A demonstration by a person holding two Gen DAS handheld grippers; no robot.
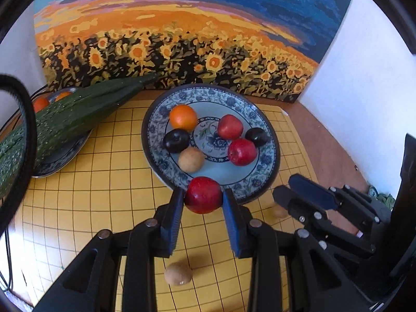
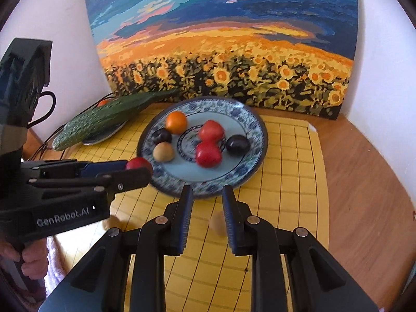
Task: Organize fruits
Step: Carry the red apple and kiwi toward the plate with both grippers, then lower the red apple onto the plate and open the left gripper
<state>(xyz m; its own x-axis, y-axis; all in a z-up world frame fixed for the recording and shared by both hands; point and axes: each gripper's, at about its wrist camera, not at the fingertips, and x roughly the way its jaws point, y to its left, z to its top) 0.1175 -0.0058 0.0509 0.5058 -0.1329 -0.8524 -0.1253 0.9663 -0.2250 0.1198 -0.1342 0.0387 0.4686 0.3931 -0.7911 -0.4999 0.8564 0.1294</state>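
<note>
Over the near rim of a blue-and-white patterned plate (image 1: 262, 182), the left gripper (image 1: 203, 202) clamps a red apple (image 1: 203, 195) between its two blue pads, as seen from the left wrist. Six fruits sit on the plate: an orange (image 1: 183, 117), two dark plums (image 1: 176, 140), two red apples (image 1: 242, 151) and a tan round fruit (image 1: 191, 159). Nearer the camera than the plate, another tan fruit (image 1: 178, 273) lies on the yellow grid mat (image 1: 109, 187), and a third (image 1: 279, 211) lies just beside the right gripper (image 1: 293, 189). Left of the plate, a large cucumber (image 1: 67, 122) rests across a second plate (image 1: 65, 161).

From the right wrist, the right gripper (image 2: 207, 205) hangs with its jaws apart and nothing between them, short of the plate (image 2: 249, 171), a blurred tan fruit (image 2: 217, 224) on the mat below. To the plate's left, the left gripper (image 2: 139, 167) holds the apple (image 2: 138, 163) level with the rim.

Judged from its glossy skin, the apple is likely firm, light and somewhat slippery; a pinch across its widest part, as here, looks soundest, and a gentle set-down would keep it from rolling against its neighbours.
</note>
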